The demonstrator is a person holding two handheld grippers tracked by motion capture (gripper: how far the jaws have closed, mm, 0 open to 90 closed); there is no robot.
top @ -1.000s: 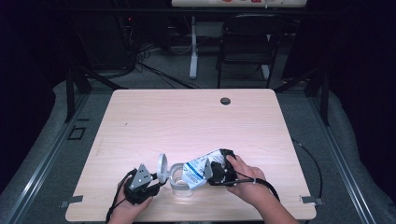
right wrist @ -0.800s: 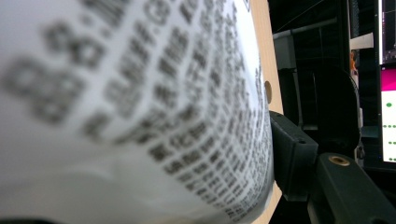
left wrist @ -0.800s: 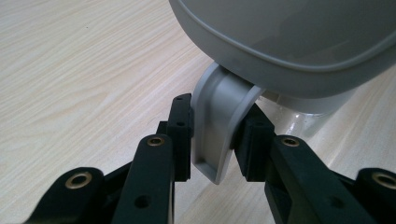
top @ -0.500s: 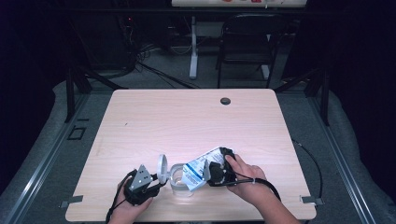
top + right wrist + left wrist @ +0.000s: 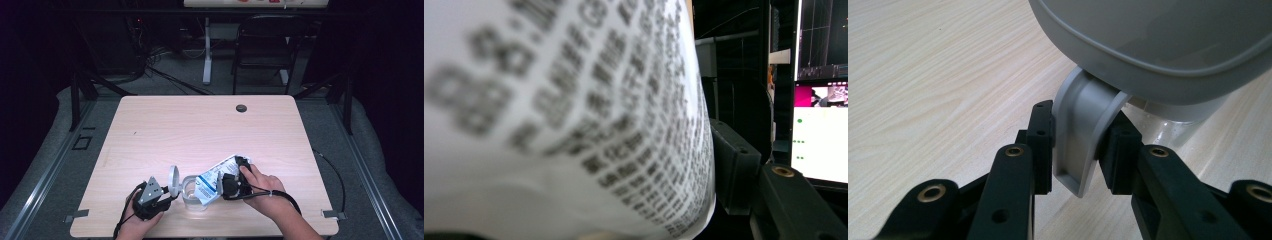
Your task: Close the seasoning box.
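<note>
A clear jar [image 5: 192,194] stands near the table's front edge with its grey hinged lid [image 5: 173,180] swung up and open. My left gripper [image 5: 166,196] is shut on the lid's grey hinge tab [image 5: 1080,135], with a pad [image 5: 1042,142] pressed on each side under the lid [image 5: 1148,40]. My right gripper [image 5: 226,181] is shut on a white printed bag [image 5: 216,176], tilted with its lower end at the jar's mouth. In the right gripper view the bag [image 5: 564,115] fills the left, blurred, and one black finger [image 5: 734,165] presses its right side.
The jar sits on a light wooden table [image 5: 200,130] with a round cable hole [image 5: 241,108] at the far edge. A black chair [image 5: 265,45] and cables stand beyond. A lit monitor [image 5: 819,135] shows past the bag.
</note>
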